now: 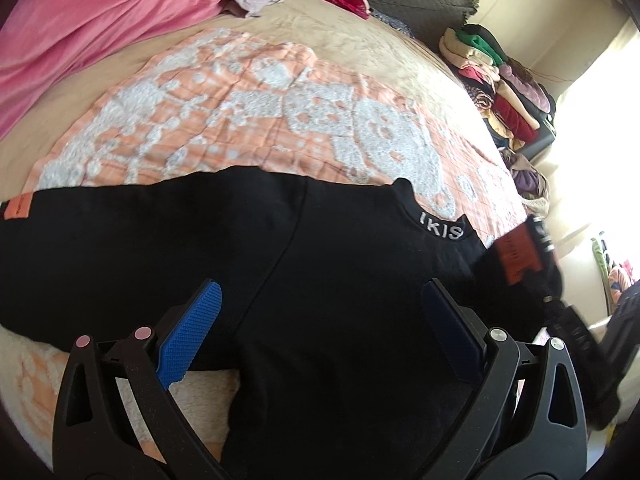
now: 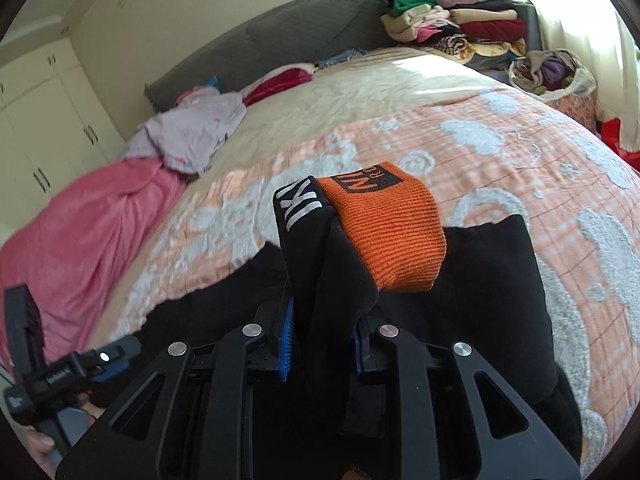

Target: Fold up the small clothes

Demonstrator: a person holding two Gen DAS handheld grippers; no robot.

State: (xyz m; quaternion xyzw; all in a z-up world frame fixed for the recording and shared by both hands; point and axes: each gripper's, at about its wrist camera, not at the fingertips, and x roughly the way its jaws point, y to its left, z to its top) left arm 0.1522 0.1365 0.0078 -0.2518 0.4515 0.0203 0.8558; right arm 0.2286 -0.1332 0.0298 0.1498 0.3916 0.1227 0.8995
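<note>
A small black sweatshirt (image 1: 224, 248) with white collar lettering and orange cuffs lies spread on the orange-and-white blanket (image 1: 248, 112). My left gripper (image 1: 320, 320) is open and empty, its blue-padded jaws wide apart just above the garment's body. My right gripper (image 2: 324, 340) is shut on the black sleeve with the orange cuff (image 2: 396, 236), holding it lifted over the garment (image 2: 496, 280). In the left wrist view the right gripper (image 1: 560, 292) shows blurred at the right with the orange cuff (image 1: 516, 252).
A pink blanket (image 1: 80, 28) and a pale lilac garment (image 2: 196, 132) lie at the bed's far side. Stacks of folded clothes (image 2: 460, 24) and a bag of clothes (image 2: 552, 68) stand beyond the bed. A grey headboard (image 2: 280, 36) is behind.
</note>
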